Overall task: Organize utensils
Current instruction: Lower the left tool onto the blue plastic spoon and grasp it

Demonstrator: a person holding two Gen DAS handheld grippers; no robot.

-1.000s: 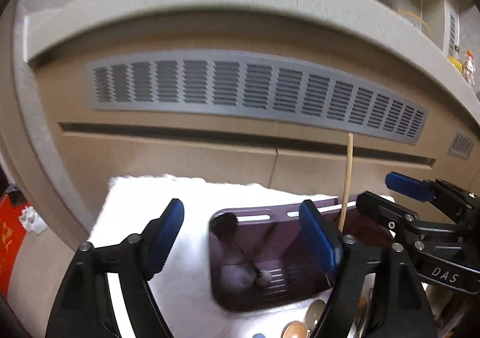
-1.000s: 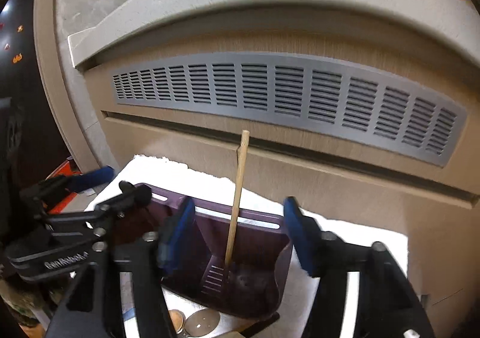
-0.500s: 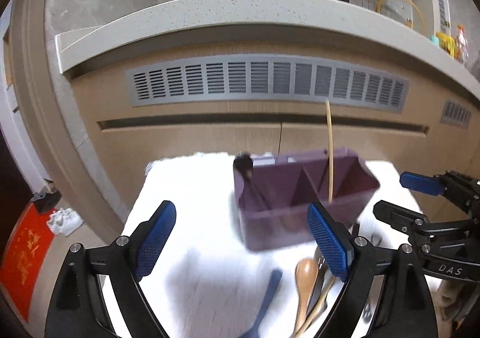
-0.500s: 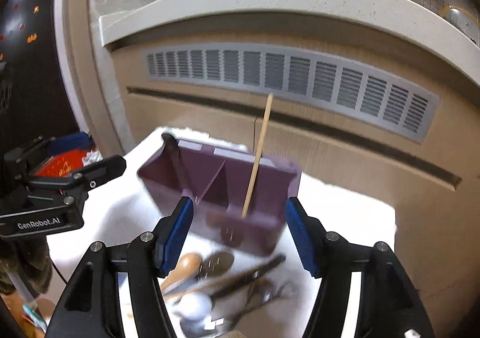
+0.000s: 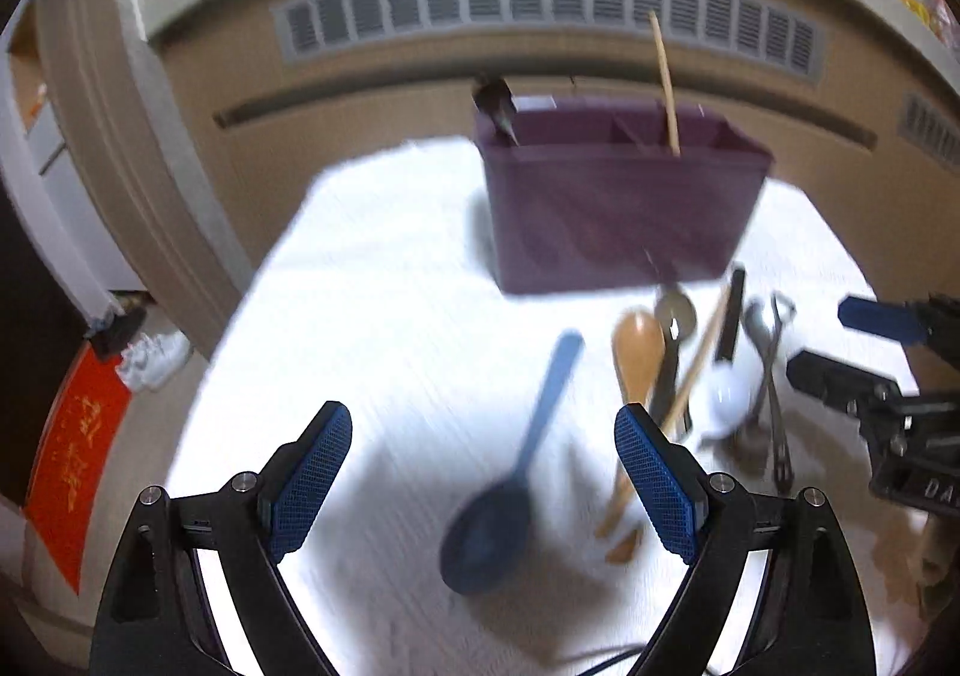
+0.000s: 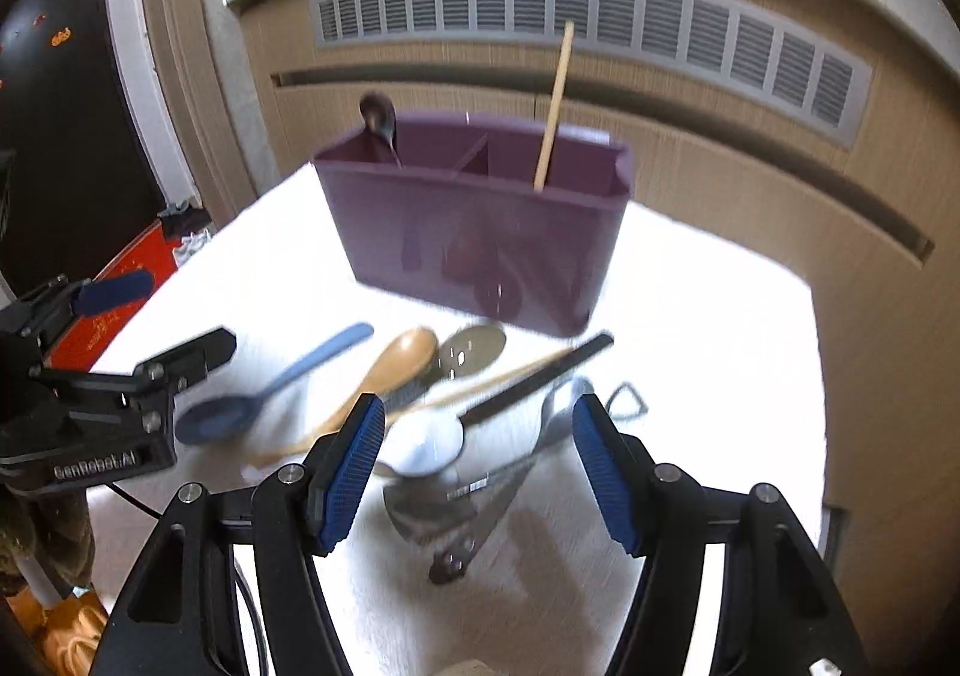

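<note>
A purple utensil holder [image 5: 618, 202] [image 6: 480, 232] stands on a white cloth [image 5: 384, 352]. A wooden chopstick [image 5: 665, 82] [image 6: 553, 106] stands in its right compartment and a dark spoon [image 5: 495, 103] [image 6: 379, 118] in its left. Loose utensils lie in front: a blue spoon [image 5: 516, 472] [image 6: 270, 382], a wooden spoon [image 5: 636, 352] [image 6: 390, 370], a white spoon [image 6: 429, 442], a slotted metal spoon [image 6: 474, 349] and metal tongs [image 6: 480, 502]. My left gripper [image 5: 483, 487] is open above the blue spoon. My right gripper [image 6: 474, 472] is open above the white spoon and tongs.
A beige cabinet front with a grey vent grille [image 5: 540, 4] [image 6: 600, 22] stands right behind the cloth. A red mat [image 5: 72, 448] lies on the floor at the left. The cloth's edges fall off left and right.
Both grippers have pulled back and up from the holder. The holder now sits farther away and the loose utensils in front of it have come into view.
</note>
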